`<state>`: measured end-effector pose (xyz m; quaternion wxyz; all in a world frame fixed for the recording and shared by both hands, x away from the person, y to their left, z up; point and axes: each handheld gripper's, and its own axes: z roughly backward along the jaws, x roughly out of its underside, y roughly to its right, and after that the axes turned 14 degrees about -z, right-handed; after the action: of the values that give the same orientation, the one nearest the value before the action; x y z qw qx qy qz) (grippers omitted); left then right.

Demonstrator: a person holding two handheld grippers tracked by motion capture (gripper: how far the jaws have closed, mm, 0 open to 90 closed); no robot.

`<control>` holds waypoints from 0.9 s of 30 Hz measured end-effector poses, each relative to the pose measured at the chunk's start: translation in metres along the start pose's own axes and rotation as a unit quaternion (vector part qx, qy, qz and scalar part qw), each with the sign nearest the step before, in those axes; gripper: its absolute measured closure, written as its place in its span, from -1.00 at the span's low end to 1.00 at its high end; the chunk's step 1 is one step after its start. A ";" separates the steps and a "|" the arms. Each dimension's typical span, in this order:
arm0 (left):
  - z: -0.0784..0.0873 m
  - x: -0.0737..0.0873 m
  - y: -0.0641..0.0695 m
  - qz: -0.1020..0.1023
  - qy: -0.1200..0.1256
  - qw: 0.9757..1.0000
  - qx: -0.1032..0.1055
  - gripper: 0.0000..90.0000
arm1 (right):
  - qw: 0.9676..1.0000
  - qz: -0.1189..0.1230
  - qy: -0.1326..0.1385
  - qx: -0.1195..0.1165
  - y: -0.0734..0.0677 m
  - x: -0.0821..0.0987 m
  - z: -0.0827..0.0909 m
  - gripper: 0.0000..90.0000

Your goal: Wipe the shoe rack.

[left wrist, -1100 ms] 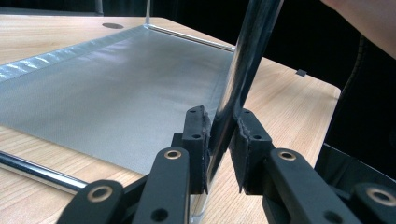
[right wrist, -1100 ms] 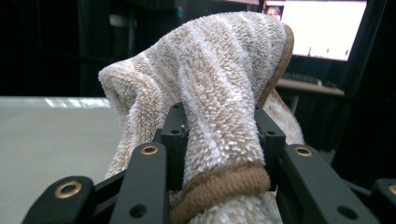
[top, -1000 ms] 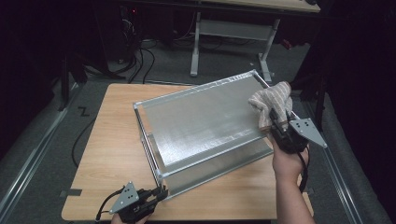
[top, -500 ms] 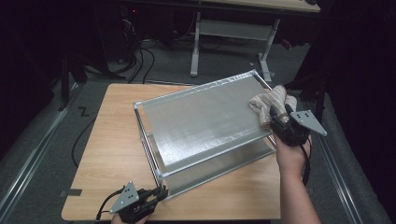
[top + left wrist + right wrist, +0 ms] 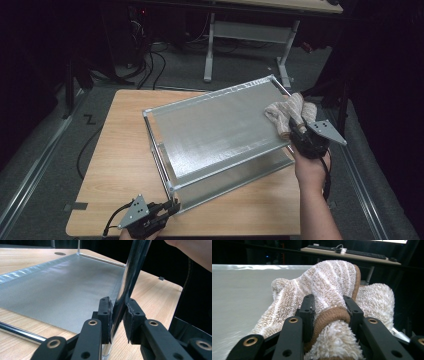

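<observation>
A two-tier metal rack (image 5: 215,130) stands at an angle on the wooden table (image 5: 120,150). At the rack's near left corner, my left gripper (image 5: 170,206) is shut on the chrome corner post (image 5: 132,270). Both pads of the left gripper (image 5: 119,308) press on that post above the lower shelf (image 5: 62,290). A fluffy beige-and-white striped cloth (image 5: 287,111) lies bunched on the far right corner of the top shelf (image 5: 237,290). My right gripper (image 5: 295,131) has just been closing. Its pads squeeze a brown-edged fold of the cloth (image 5: 332,277) between the right gripper's (image 5: 329,302) jaws.
Behind the table a desk frame (image 5: 250,35) stands on white legs, with cables (image 5: 150,60) on the floor beside it. A metal rail (image 5: 30,165) runs along the floor at the left. A bit of grey tape (image 5: 80,206) marks the table's near left edge.
The right hand has shifted slightly to the right, and the cloth now lies a little lower and more spread on the shelf corner. The left gripper has not moved.
</observation>
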<state>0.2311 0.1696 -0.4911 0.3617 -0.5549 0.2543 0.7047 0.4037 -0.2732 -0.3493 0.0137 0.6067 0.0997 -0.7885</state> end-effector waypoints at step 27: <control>-0.003 -0.001 0.003 -0.010 -0.002 1.000 0.004 0.70 | 0.991 0.028 0.036 -0.128 -0.134 0.050 0.054 0.44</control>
<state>0.2303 0.1651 -0.4913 0.3719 -0.5548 0.2510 0.7007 0.3201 -0.1465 -0.3658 0.1096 0.6302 0.1828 -0.7466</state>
